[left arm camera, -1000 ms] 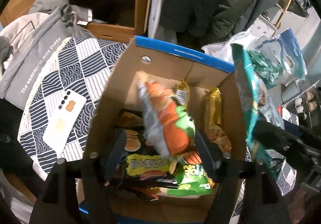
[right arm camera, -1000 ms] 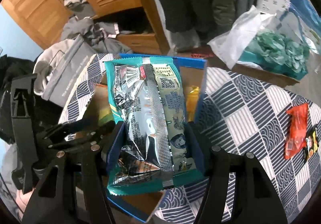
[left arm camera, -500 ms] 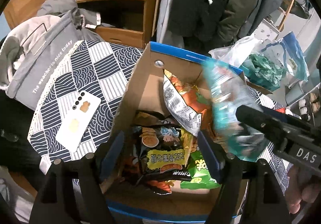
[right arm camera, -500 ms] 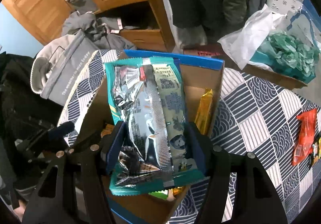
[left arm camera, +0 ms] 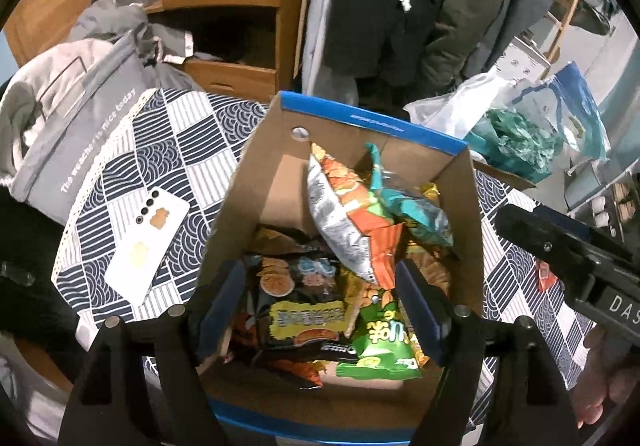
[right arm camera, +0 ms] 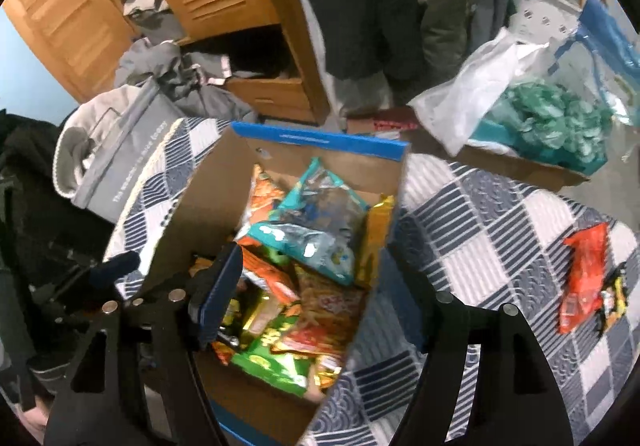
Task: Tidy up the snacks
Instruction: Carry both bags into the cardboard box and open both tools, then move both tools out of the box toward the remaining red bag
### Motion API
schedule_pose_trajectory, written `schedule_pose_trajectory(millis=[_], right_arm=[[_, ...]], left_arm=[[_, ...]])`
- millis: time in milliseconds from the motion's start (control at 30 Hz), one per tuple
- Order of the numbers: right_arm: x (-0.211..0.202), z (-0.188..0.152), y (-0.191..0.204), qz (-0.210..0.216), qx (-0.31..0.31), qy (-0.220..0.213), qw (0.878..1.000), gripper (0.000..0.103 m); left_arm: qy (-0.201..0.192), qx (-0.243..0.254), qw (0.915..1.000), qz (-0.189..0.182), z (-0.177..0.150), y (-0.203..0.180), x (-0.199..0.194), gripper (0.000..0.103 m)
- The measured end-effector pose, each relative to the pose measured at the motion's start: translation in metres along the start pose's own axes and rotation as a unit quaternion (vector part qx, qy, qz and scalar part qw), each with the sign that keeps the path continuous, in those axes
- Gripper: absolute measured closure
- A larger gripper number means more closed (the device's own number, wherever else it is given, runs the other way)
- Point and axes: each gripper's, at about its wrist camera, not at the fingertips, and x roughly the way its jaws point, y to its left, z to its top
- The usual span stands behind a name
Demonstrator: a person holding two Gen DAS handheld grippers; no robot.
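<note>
Box: we see the cardboard box (left arm camera: 260, 182) with blue rims standing on the patterned bench (right arm camera: 500, 230), its top open.
Snacks in box: the teal snack bag (right arm camera: 316, 222) lies on top of the pile, beside the orange and silver bag (left arm camera: 344, 222); a green bag (left arm camera: 380, 342) lies nearer us.
Left gripper (left arm camera: 320, 310): we hold it above the box, fingers spread, nothing between them.
Right gripper (right arm camera: 316, 298): over the box's right side, fingers opening, pinching nothing.
Outside the box: a red snack packet (right arm camera: 584, 278) lies well apart on the bench; a white phone (left arm camera: 148, 246) rests left of the box.
</note>
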Motion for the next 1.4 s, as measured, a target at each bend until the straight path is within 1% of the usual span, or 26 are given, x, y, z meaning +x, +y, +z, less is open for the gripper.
schedule_pose_trajectory(millis=[167, 300, 700, 967, 1400], right_arm=[[-0.013, -0.003, -0.009, -0.030, -0.008, -0.010, 0.999, 0.031], [-0.025, -0.007, -0.021, -0.054, -0.009, -0.021, 0.998, 0.031], [-0.048, -0.018, -0.060, -0.100, 0.013, -0.032, 0.994, 0.030], [-0.061, -0.028, -0.092, -0.118, 0.035, -0.036, 0.992, 0.028], [-0.085, -0.049, -0.163, -0.144, 0.098, -0.038, 0.984, 0.028]], left_arm=[[-0.007, 0.025, 0.9997, 0.003, 0.000, -0.020, -0.006, 0.024], [-0.010, 0.033, 0.9994, -0.002, 0.000, -0.032, -0.009, 0.024], [-0.009, 0.062, 0.9979, -0.013, -0.002, -0.074, -0.010, 0.024], [-0.001, 0.087, 0.9961, -0.019, -0.005, -0.109, -0.006, 0.024], [0.024, 0.138, 0.9898, -0.025, -0.017, -0.178, 0.011, 0.024]])
